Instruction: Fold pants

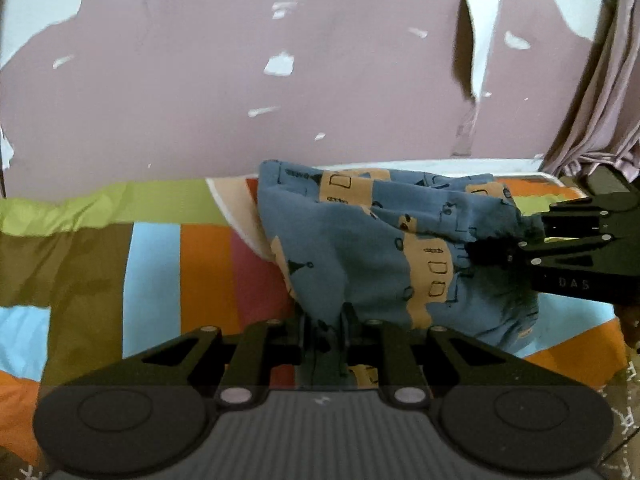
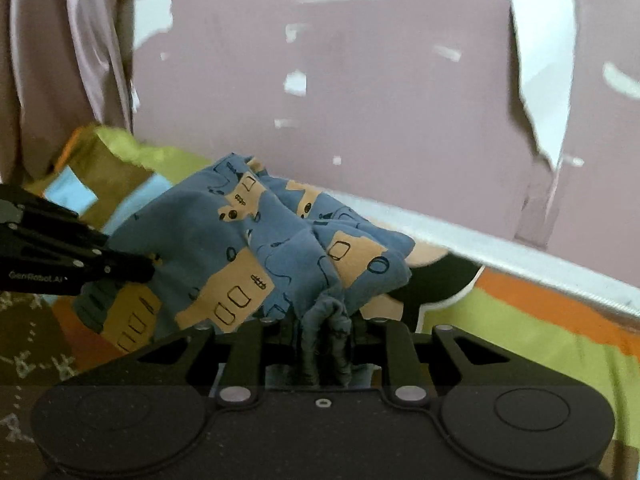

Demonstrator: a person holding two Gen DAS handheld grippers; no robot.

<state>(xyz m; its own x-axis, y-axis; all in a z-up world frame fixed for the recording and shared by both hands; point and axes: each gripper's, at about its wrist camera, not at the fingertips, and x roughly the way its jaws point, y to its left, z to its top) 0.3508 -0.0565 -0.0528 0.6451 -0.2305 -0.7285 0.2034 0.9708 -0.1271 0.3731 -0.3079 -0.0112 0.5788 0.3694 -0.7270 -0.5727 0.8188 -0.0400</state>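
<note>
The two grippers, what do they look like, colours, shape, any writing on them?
Both are matte black. The left gripper and the right gripper each have angular linkage arms with triangular cut-outs, silver rivets at the pivots and two round discs on the base. The left base is grey and ribbed, the right one smooth and dark. One side reads GenRobot.AI, the other DAS. No cables or sleeves show.

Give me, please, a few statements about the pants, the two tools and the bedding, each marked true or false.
1. Both tools grip the pants. True: the left tool and the right tool each pinch bunched fabric.
2. The pants are plain grey. False: blue with tan patches.
3. The pants lie flat and spread out. False: they hang bunched between the tools.
4. The bedspread has coloured blocks. True.
5. The wall behind is freshly painted. False: its paint is peeling.
</note>
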